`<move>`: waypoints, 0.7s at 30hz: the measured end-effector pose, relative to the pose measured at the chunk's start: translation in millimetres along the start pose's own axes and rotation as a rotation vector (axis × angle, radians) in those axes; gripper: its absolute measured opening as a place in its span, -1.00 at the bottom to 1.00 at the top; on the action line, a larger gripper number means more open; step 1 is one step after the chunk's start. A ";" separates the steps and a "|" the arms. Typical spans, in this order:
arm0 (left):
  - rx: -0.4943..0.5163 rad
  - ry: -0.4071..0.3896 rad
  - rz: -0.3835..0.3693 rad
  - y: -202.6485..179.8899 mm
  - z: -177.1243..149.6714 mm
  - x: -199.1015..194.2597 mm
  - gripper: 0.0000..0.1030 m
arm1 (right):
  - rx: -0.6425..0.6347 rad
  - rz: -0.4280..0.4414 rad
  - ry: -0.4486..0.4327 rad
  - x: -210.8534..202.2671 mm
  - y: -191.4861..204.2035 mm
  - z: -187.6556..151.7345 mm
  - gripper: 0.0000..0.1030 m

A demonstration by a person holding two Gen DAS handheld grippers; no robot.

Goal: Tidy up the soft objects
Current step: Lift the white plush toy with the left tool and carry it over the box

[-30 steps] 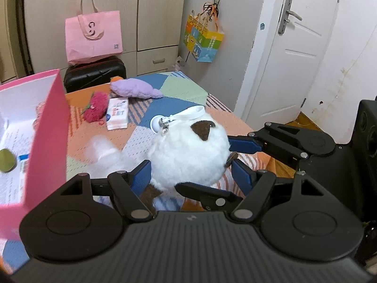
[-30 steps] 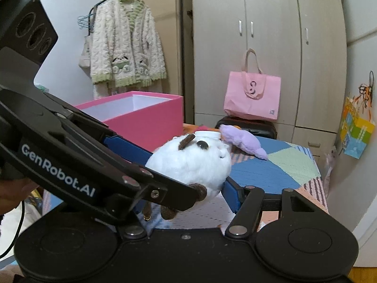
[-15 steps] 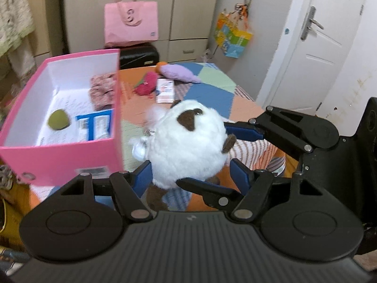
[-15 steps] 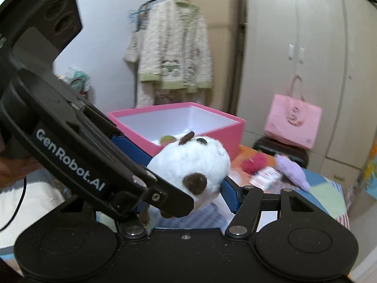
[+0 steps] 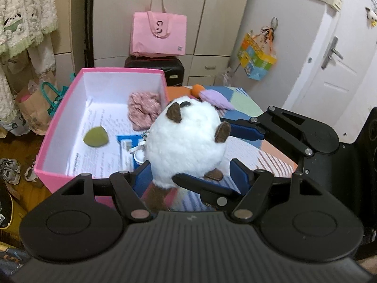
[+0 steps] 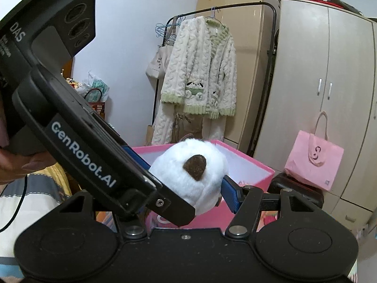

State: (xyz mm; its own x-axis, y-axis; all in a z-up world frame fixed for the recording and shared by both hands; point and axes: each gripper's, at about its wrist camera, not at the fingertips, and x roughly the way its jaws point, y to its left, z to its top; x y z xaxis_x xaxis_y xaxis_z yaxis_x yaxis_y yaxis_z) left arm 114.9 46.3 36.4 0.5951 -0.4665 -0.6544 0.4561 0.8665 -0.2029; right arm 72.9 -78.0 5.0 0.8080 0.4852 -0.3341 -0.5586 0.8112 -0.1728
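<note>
Both claws are closed on one white plush toy (image 5: 186, 139), which is held in the air between them, just beside the right wall of a pink box (image 5: 59, 108); the left claw (image 5: 188, 176) is seen pressing its blue pads (image 5: 238, 174) against the toy's lower flanks, while the right claw (image 6: 186, 179) is pressed against the toy from the other side, its fingers (image 5: 249, 132) crossing the left wrist view from the right. At the far left of that view, a cream knitted cardigan (image 5: 26, 16) is hung, with a paper bag (image 5: 33, 108) and shoes (image 5: 9, 169) on the floor below it; next, the open pink box is shown holding a green rounded piece (image 5: 96, 136), a blue-and-white packet (image 5: 126, 148) and a pinkish crumpled cloth (image 5: 145, 108) on a printed paper lining; a pink tote bag (image 5: 159, 35) is set on a dark suitcase (image 5: 165, 67) behind the box. Brown patches and a metal clasp (image 5: 141, 145) are carried by the toy; right of it, a purple plush (image 5: 215, 99) with an orange end is laid on the patchwork cover of the counter (image 5: 245, 101); a colourful bag (image 5: 256, 59) is hung on the wall, and a white door (image 5: 339, 70) is seen at the far right. In the right wrist view, a person's hand (image 6: 16, 162) is seen at the left edge on the left device.
</note>
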 end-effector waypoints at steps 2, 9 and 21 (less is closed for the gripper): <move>-0.016 0.007 -0.004 11.7 9.3 6.2 0.35 | -0.001 0.009 0.014 15.6 -6.7 7.1 0.32; -0.082 0.002 -0.007 53.0 42.2 32.7 0.35 | 0.023 0.049 0.056 67.3 -35.5 26.6 0.32; -0.230 0.047 -0.059 113.0 72.2 98.9 0.35 | 0.022 0.094 0.154 145.8 -81.7 38.4 0.32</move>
State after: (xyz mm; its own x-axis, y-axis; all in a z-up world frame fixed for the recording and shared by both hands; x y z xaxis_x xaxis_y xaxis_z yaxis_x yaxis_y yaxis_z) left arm 273.1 85.2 1.3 0.5379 -0.5129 -0.6690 0.3226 0.8584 -0.3988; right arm 243.6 -60.9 6.0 0.7132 0.5048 -0.4864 -0.6247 0.7724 -0.1143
